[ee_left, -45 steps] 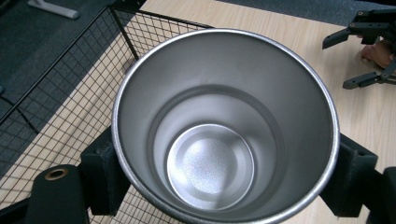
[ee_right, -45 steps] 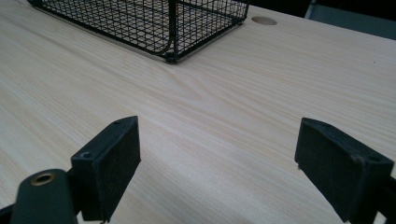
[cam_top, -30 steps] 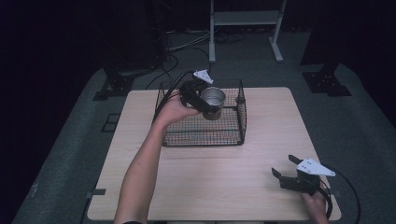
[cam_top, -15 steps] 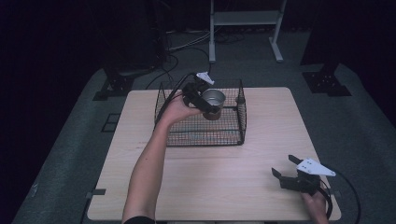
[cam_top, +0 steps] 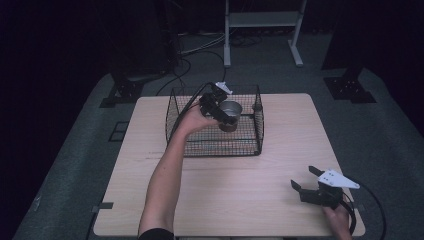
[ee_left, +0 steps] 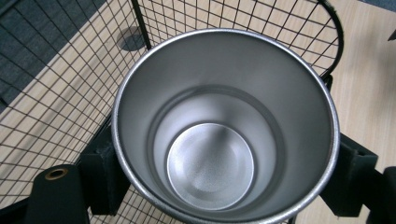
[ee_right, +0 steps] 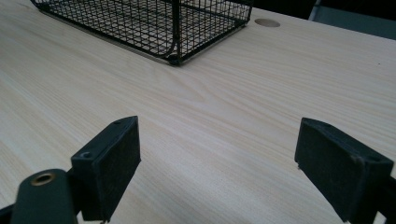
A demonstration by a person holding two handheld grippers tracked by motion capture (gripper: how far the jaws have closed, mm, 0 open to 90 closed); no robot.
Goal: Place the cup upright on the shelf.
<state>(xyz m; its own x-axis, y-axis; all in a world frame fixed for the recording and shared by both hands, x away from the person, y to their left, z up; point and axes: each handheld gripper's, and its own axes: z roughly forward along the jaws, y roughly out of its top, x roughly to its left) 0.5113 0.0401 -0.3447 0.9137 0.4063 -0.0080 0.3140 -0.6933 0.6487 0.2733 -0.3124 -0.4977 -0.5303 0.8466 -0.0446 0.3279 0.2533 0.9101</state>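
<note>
A steel cup [cam_top: 230,114] hangs inside the black wire basket [cam_top: 200,147], held upright with its mouth up. My left gripper [cam_top: 224,117] is shut on the cup; in the left gripper view the two black jaws press the cup's [ee_left: 224,126] outer wall from both sides, and its inside is bare. Mesh of the basket [ee_left: 56,93] lies below and around it. My right gripper [cam_top: 306,180] rests near the table's front right corner, open, with bare wood between its pads [ee_right: 112,163].
The wooden table [cam_top: 235,195] has free room in front of the basket and to its right. A corner of the basket [ee_right: 173,28] stands ahead of the right gripper. A cable hole [ee_right: 267,22] sits in the tabletop beyond it.
The left gripper with the cup has shifted slightly forward and lower inside the basket. The right gripper has stayed put.
</note>
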